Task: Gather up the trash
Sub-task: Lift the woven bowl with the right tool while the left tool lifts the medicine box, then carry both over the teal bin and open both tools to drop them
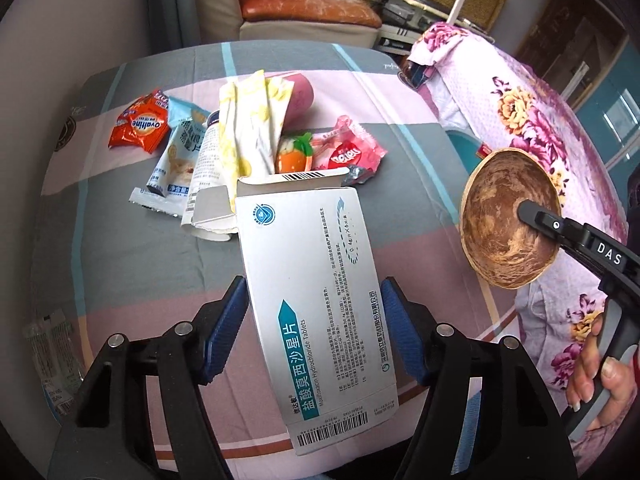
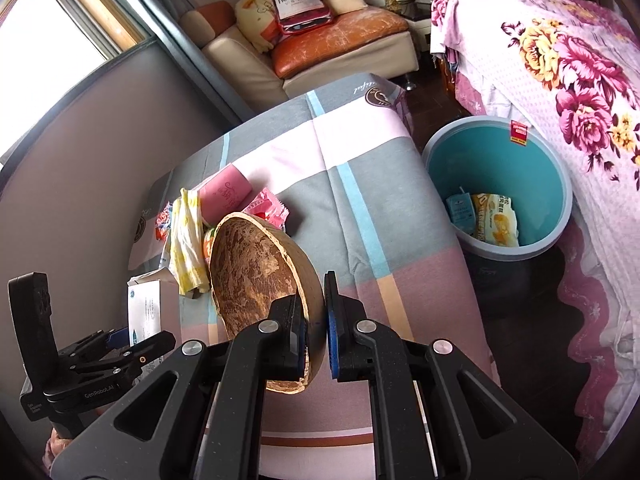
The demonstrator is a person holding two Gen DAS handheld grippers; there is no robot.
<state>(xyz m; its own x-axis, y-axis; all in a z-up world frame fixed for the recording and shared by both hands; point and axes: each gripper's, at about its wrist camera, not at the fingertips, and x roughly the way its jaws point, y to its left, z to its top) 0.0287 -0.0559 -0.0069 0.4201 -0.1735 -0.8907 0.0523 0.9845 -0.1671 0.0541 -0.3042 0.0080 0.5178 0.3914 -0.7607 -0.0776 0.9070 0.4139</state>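
White medicine box (image 1: 316, 312), teal arrow label and barcodes on its face, end flap open, pinched between the blue pads of the left tool (image 1: 314, 336) above the checked surface (image 1: 132, 264). One brown coconut shell half (image 2: 260, 276), mottled inside, gripped by its rim in the right tool (image 2: 316, 336), left of the teal bin (image 2: 496, 184). Two packets inside the bin. Beyond the box, a heap of wrappers (image 1: 248, 140): one orange Ovaltine sachet (image 1: 140, 124), one pink candy bag (image 1: 352, 152).

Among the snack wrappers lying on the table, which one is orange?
The Ovaltine wrapper, at the far left of the pile. The packet beside it is white and pale blue, and the wrapper on the right is pink.
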